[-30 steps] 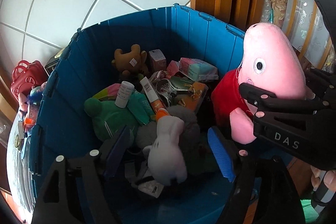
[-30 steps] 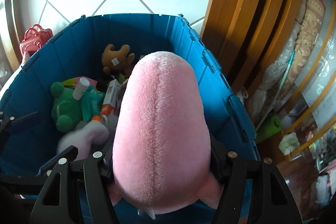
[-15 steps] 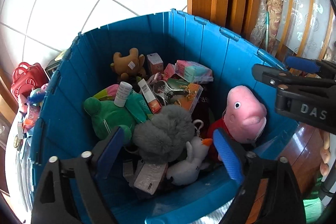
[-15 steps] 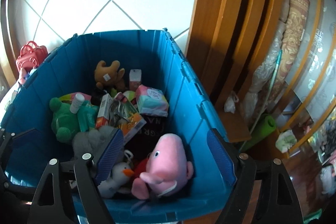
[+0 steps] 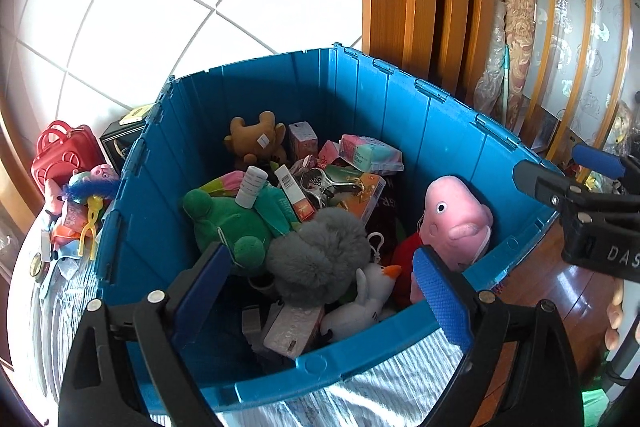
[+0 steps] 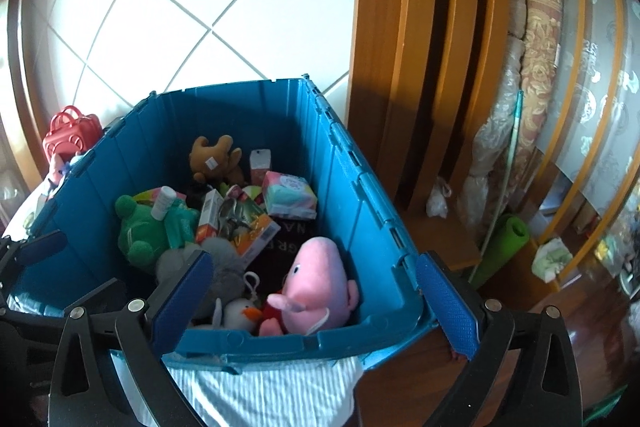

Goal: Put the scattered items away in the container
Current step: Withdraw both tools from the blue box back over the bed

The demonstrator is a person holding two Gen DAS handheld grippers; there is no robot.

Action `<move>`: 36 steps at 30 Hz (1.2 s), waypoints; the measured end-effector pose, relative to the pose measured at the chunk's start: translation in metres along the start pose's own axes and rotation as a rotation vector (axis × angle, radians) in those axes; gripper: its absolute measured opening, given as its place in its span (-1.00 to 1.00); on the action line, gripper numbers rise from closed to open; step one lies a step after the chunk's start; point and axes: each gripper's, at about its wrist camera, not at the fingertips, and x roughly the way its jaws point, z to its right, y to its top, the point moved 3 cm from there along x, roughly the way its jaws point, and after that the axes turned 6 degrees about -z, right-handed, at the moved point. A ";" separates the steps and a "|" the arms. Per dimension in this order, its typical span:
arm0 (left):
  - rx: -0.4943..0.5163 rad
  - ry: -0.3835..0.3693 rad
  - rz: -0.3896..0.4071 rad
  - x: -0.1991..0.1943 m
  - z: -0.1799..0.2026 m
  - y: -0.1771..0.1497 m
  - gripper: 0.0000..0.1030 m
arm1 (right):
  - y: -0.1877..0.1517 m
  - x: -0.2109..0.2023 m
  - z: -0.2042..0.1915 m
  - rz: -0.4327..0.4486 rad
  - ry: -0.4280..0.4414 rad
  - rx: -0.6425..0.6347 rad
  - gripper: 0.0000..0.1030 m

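Observation:
The blue plastic bin (image 5: 360, 99) holds several toys and boxes. A pink pig plush (image 5: 456, 223) in a red dress lies loose at its near right corner, against the wall (image 6: 320, 283). Next to the pig sit a white plush (image 5: 372, 295), a grey furry toy (image 5: 320, 251) and a green frog (image 5: 224, 219). My left gripper (image 5: 320, 291) hangs open above the bin's near rim with nothing between its pads. My right gripper (image 6: 312, 303) is over the near right corner; its jaws are opening and nothing is between them.
Outside the bin on the left stand a red toy case (image 5: 64, 155) and a heap of small toys (image 5: 88, 195). A striped cloth (image 5: 380, 383) lies under the near rim. A wooden frame (image 6: 400, 67), a rolled carpet (image 6: 540, 67) and a green roll (image 6: 504, 247) stand to the right.
The right gripper let go of the pink pig, which dropped into the bin. The left gripper let go of the white plush. Both grippers widened and drew back and up from the bin.

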 end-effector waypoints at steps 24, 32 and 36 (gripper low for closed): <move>-0.061 0.037 0.155 -0.110 -0.154 -0.057 0.83 | -0.025 -0.082 -0.143 0.121 0.058 0.019 0.99; -0.115 0.129 0.143 -0.130 -0.269 -0.115 0.83 | -0.044 -0.093 -0.275 0.143 0.168 -0.023 0.99; -0.158 0.154 0.109 -0.124 -0.315 -0.132 0.83 | -0.048 -0.086 -0.333 0.129 0.234 -0.049 0.99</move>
